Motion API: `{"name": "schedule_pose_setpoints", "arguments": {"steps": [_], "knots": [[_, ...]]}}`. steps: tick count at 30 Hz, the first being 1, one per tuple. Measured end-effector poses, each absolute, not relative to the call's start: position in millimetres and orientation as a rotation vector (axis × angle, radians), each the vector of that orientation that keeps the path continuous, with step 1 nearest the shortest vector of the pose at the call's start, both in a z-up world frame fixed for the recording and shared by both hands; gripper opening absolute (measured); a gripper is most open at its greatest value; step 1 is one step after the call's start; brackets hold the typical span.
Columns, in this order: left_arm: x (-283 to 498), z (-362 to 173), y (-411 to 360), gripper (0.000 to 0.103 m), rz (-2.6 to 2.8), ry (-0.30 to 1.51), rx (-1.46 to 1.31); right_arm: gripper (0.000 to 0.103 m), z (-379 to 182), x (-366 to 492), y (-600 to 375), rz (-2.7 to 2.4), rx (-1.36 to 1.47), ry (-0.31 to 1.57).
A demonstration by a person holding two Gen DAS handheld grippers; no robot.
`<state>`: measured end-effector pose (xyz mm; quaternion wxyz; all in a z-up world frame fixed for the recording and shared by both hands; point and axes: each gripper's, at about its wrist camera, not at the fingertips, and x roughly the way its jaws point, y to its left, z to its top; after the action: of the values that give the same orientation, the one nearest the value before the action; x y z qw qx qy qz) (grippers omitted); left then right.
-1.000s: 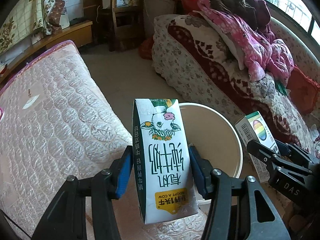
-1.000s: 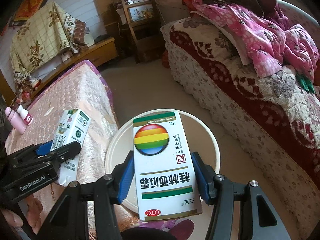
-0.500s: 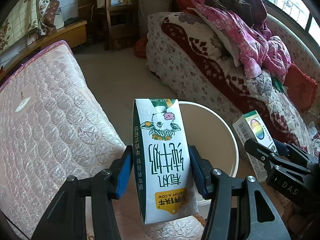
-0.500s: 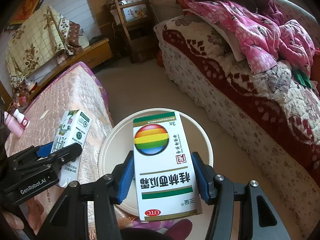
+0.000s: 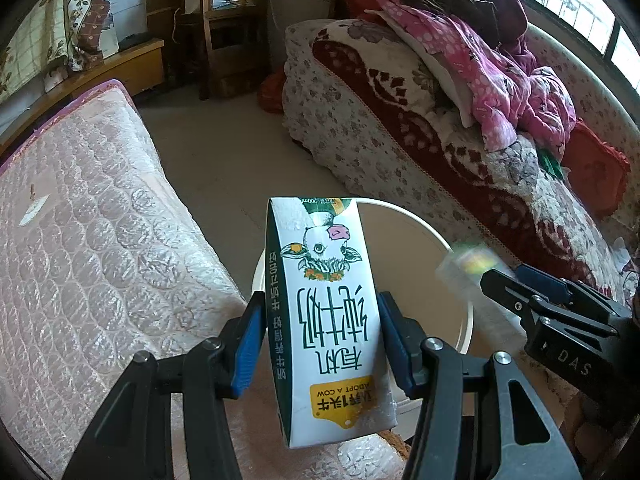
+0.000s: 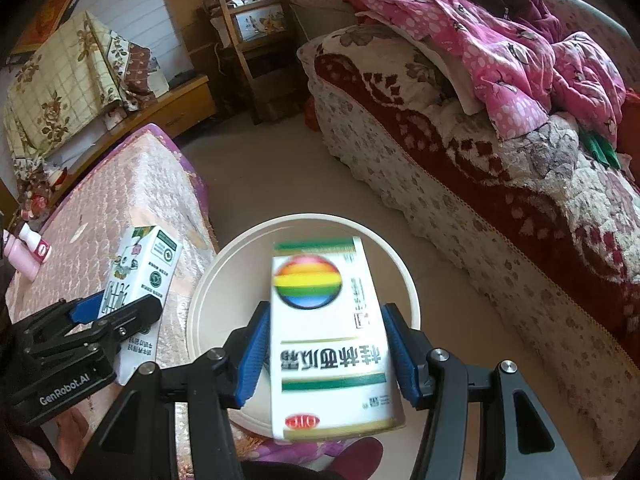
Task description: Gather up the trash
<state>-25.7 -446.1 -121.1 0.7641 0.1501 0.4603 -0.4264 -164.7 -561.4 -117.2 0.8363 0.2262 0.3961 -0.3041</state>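
Observation:
A white milk carton (image 5: 328, 320) with a cow drawing sits upside down between the blue pads of my left gripper (image 5: 322, 312), which is shut on it over the near rim of a round cream bin (image 5: 440, 240). In the right wrist view the same carton (image 6: 140, 280) and left gripper (image 6: 116, 312) show at the left of the bin (image 6: 224, 264). My right gripper (image 6: 324, 320) stands over the bin with a white medicine box (image 6: 328, 340) bearing a rainbow circle between its pads. The box is blurred while the fingers are sharp, and a thin gap shows at the left pad. From the left wrist view, box (image 5: 468, 264) and right gripper (image 5: 516, 280) appear at the right.
A pink quilted mattress (image 5: 80, 240) borders the bin on the left, with a pink bottle (image 6: 24, 256) on it. A floral-covered bed (image 5: 400, 140) piled with pink clothes (image 6: 500, 60) runs along the right. Bare floor lies between them, with a wooden chair (image 5: 224, 20) at the back.
The medicine box has gone blurred and slipped slightly within the right pads. Both views have drifted a little so the bin sits more under the grippers. The milk carton stays gripped.

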Motion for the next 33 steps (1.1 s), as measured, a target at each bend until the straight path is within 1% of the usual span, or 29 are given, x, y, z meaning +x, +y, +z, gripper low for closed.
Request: {"name": "schedule_pose_setpoints", "arguments": {"steps": [6,8,10,12,16,21,33], "knots": [[-27.7,-123.1,-447.0,0.058,-0.935,0.992,0.335,0.059,-120.9,-163.2,-564.5,-0.652,0.491,0.842],[-28.4,-122.9,-447.2,0.064,-0.932,0.99,0.339,0.059,-123.0,-162.3,-565.5,-0.65,0.496,0.848],[-27.7,-122.0,-445.0,0.073,-0.932,0.987,0.322,0.059,-125.2,-161.9,-565.8,-0.641,0.506,0.852],[-25.8,-121.6,-442.2,0.075,-0.93,0.993,0.299,0.059,-125.7,-161.9,-564.9,-0.637,0.499,0.85],[-21.8,-120.0,-436.2,0.076,-0.918,1.002,0.276,0.06,-123.4,-163.8,-562.7,-0.648,0.492,0.836],[-21.9,-111.2,-422.9,0.076,-0.876,0.946,0.287,0.06,-111.5,-170.3,-555.5,-0.686,0.48,0.774],[-31.9,-54.6,-353.6,0.076,-0.778,0.754,0.213,0.06,-71.3,-170.7,-512.0,-0.67,0.38,0.696]]}}
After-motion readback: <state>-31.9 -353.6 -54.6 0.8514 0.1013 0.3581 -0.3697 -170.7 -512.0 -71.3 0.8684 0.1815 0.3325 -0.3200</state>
